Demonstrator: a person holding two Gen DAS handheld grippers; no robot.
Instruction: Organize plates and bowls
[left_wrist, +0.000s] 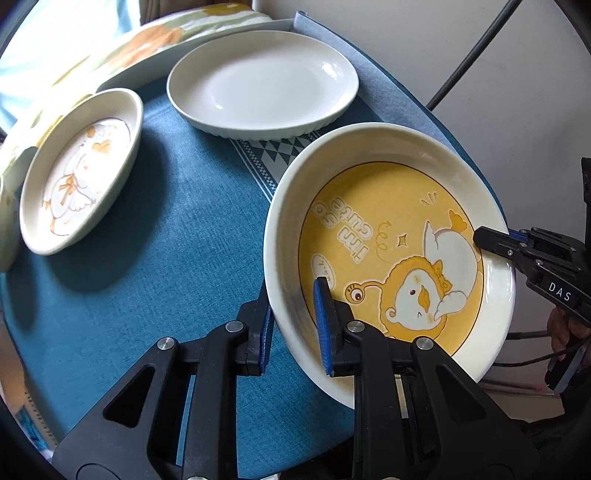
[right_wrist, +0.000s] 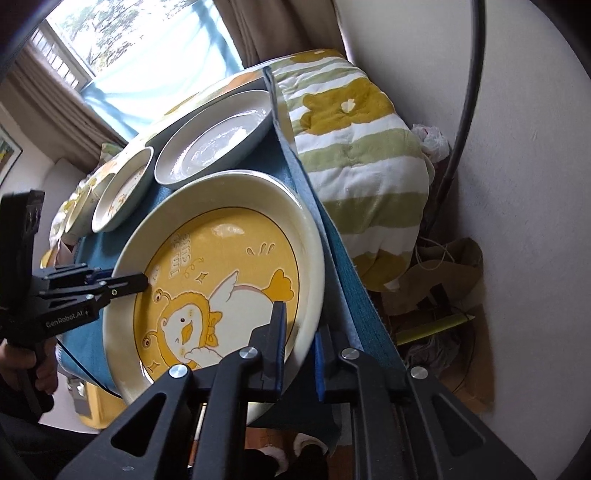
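Note:
A large cream plate with a yellow duck picture (left_wrist: 388, 236) is held at the near right part of the table. My left gripper (left_wrist: 293, 291) is shut on its near left rim, one blue pad inside the plate and one outside. My right gripper (left_wrist: 484, 238) enters from the right and grips the opposite rim. In the right wrist view the same plate (right_wrist: 221, 258) is tilted, with my right gripper (right_wrist: 299, 321) shut on its rim at the table's edge. There my left gripper (right_wrist: 142, 281) reaches in from the left, held by a hand.
A white oval dish (left_wrist: 262, 81) stands at the back of the blue tablecloth (left_wrist: 166, 240). A smaller duck dish (left_wrist: 81, 170) lies at the left, with another dish (left_wrist: 7, 206) beside it. Striped bedding (right_wrist: 354, 147) and a paper bag (right_wrist: 443, 280) lie beyond the table's right edge.

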